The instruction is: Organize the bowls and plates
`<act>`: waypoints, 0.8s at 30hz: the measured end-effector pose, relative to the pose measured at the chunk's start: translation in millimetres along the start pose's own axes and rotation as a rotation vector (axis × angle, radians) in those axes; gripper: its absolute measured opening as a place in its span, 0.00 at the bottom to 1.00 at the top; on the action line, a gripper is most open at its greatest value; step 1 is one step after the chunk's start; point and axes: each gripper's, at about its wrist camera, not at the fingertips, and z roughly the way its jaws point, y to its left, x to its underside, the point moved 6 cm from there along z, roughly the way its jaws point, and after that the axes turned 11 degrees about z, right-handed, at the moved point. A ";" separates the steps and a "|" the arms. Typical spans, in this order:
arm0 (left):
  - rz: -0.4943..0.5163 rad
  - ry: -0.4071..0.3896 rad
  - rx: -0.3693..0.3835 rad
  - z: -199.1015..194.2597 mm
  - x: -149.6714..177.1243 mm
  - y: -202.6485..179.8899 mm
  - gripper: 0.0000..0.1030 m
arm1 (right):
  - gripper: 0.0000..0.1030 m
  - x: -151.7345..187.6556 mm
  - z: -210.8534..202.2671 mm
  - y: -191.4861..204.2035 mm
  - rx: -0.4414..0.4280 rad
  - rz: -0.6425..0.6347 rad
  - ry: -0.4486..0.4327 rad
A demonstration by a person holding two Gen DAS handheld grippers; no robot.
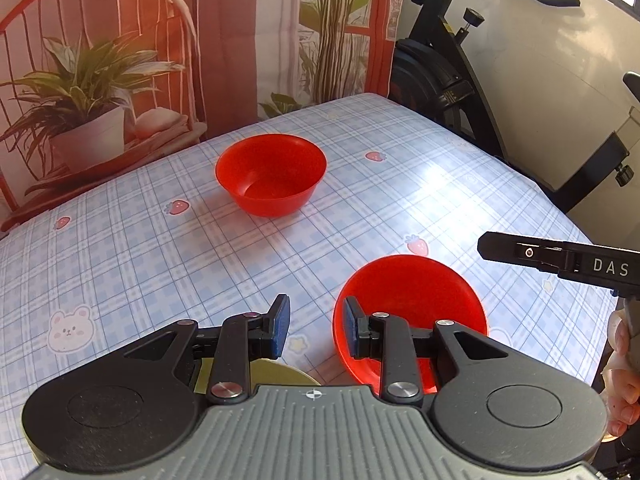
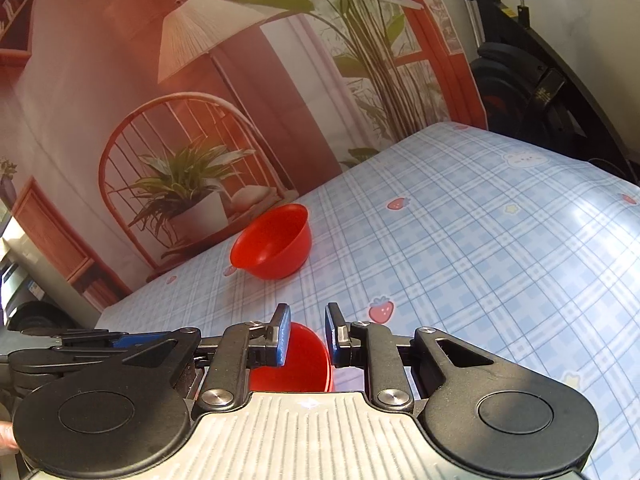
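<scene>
Left claw (image 1: 316,326): open wide, empty, near bowl (image 1: 412,316) at its right finger.
Right claw (image 2: 306,334): part open, empty, above near bowl.
Far bowl (image 1: 271,174): ahead, apart.
Progress: bowls unstacked; yellow plate (image 1: 280,374) under left claw unplaced.

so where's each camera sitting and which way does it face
Left wrist: on the left hand-held gripper, open, facing across the checked table at the far red bowl and near red bowl; the right hand-held gripper and the person's hand show at right.
Right wrist: on the right hand-held gripper, open above the near red bowl, facing the far red bowl.
Shared: both bowls, table, printed backdrop.
</scene>
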 end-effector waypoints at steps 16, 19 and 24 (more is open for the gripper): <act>-0.228 -0.101 -0.040 45.9 -40.3 66.0 0.29 | 0.18 -68.1 87.3 19.6 -0.045 -0.168 -0.023; -0.249 -0.099 -0.042 62.8 -45.2 74.6 0.29 | 0.18 -71.7 113.8 19.1 -0.044 -0.178 0.007; -0.286 -0.097 -0.041 90.0 -53.3 89.7 0.29 | 0.18 -73.5 155.6 19.2 -0.039 -0.193 0.054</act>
